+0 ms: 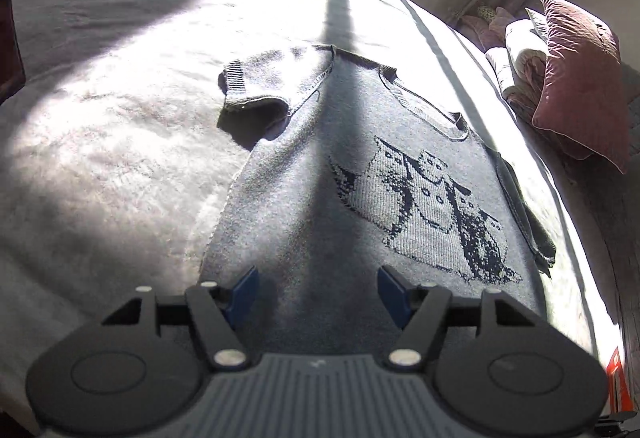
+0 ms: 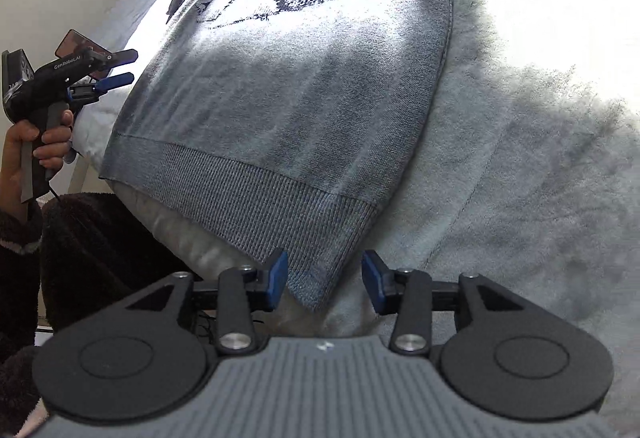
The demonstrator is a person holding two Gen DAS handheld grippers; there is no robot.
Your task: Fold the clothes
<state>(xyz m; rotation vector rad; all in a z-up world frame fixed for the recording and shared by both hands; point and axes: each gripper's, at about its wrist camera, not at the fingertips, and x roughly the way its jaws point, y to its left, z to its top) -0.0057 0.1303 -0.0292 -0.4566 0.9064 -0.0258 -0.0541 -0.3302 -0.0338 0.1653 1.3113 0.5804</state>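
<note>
Your sweater (image 1: pixel 360 173) lies flat and face up on the bed (image 1: pixel 104 141), owl design showing, ribbed hem (image 2: pixel 256 197) at the near edge of the bed. One sleeve (image 1: pixel 256 85) is already tucked in over the shoulder; the other sleeve (image 1: pixel 528 222) looks bunched along the far side (it is too foreshortened to say whether it is folded). The body is not yet folded, so most of the job seems to be ahead of you: the side folds, then the hem up toward the collar.

Your right gripper (image 2: pixel 325 284) hangs over the hem corner, jaws parted, with the corner between them but neither pad pressing on it. Your left gripper (image 2: pixel 118 67) is off the bed's other edge in your hand (image 2: pixel 36 145), jaws apart and empty; from its own camera it looks across the lower body of the sweater. Pillows (image 1: pixel 576 85) are stacked beyond.
</note>
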